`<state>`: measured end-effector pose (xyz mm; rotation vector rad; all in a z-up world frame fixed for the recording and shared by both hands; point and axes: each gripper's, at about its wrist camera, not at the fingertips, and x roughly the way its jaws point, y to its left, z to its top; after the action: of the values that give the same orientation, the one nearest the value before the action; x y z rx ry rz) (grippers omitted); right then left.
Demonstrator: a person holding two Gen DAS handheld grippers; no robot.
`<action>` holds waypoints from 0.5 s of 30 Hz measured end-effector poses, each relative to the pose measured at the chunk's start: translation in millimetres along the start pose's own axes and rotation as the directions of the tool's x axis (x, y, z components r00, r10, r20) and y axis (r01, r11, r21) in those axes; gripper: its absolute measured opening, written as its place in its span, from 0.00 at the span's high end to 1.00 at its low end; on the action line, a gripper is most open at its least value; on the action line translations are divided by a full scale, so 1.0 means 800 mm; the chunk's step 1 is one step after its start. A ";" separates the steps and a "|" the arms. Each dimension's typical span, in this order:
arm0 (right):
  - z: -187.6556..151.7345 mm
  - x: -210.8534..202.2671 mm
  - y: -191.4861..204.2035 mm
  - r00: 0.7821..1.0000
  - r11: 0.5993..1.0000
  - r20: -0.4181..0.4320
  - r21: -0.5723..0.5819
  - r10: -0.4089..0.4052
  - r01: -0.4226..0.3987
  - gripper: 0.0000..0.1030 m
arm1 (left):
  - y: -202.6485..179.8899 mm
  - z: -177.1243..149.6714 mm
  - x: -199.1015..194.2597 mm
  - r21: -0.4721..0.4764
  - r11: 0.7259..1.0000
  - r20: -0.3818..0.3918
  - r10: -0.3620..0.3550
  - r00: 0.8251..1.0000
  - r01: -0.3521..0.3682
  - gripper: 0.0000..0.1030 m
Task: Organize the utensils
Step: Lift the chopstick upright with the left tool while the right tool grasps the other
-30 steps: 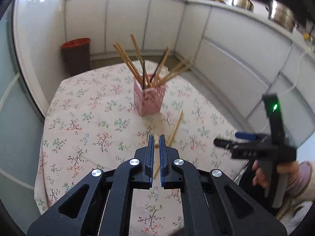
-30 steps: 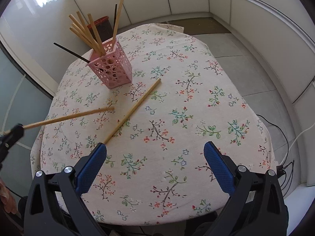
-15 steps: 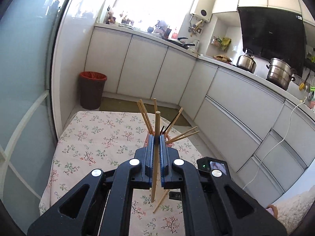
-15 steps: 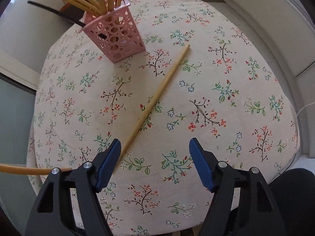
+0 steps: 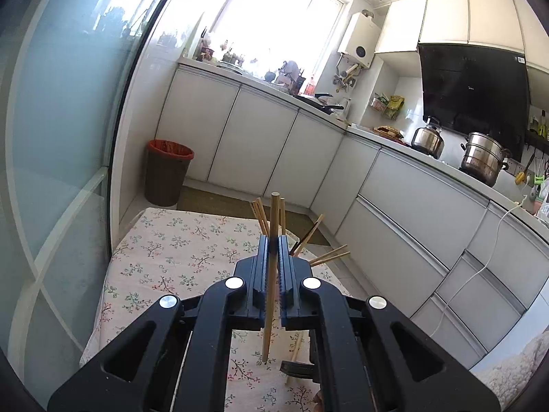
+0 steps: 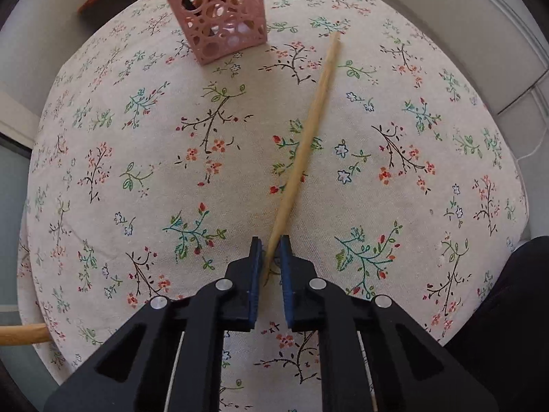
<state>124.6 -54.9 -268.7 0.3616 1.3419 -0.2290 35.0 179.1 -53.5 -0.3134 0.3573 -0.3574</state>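
Note:
My left gripper (image 5: 273,242) is shut on a wooden chopstick (image 5: 273,213), which stands nearly upright between the pads above the table. Behind it, several chopsticks (image 5: 329,255) stick out of the holder, whose body is hidden by the gripper. In the right wrist view the pink perforated holder (image 6: 219,10) stands at the far side of the floral tablecloth (image 6: 137,158). A second chopstick (image 6: 305,140) lies slanted on the cloth. My right gripper (image 6: 271,245) points down, its jaws closing onto this chopstick's thin near end. The tip of the left-held chopstick (image 6: 20,334) shows at the lower left.
A brown bin with a red liner (image 5: 168,175) stands on the floor past the table's far edge. White cabinets (image 5: 411,206) run along the right, with pots (image 5: 480,163) on the counter. A glass partition (image 5: 51,171) is on the left. A dark-clothed leg (image 6: 497,309) is by the table's right edge.
The left gripper rose and tilted up with its chopstick, from facing the table to facing the kitchen. The right gripper dropped toward the cloth and went from wide open to shut on the lying chopstick's end.

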 end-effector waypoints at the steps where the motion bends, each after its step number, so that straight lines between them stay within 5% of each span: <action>1: -0.002 -0.002 -0.013 1.000 0.999 -0.019 0.028 0.024 -0.023 0.94 | -0.001 0.001 -0.001 0.000 1.000 -0.001 -0.001 1.000 0.001 0.96; 8: -0.039 -0.044 -0.105 0.986 0.989 -0.113 0.090 0.123 -0.114 0.94 | -0.013 0.002 -0.012 0.005 1.000 0.000 -0.002 1.000 0.002 0.96; 15: -0.015 -0.131 -0.137 0.973 0.974 -0.038 -0.019 0.227 -0.228 0.94 | -0.049 0.009 -0.013 0.038 0.999 0.004 -0.009 1.000 0.009 0.96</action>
<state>51.2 -156.3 -182.3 0.4981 1.3246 -0.0163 17.3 149.9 -29.9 -0.2788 0.3442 -0.3720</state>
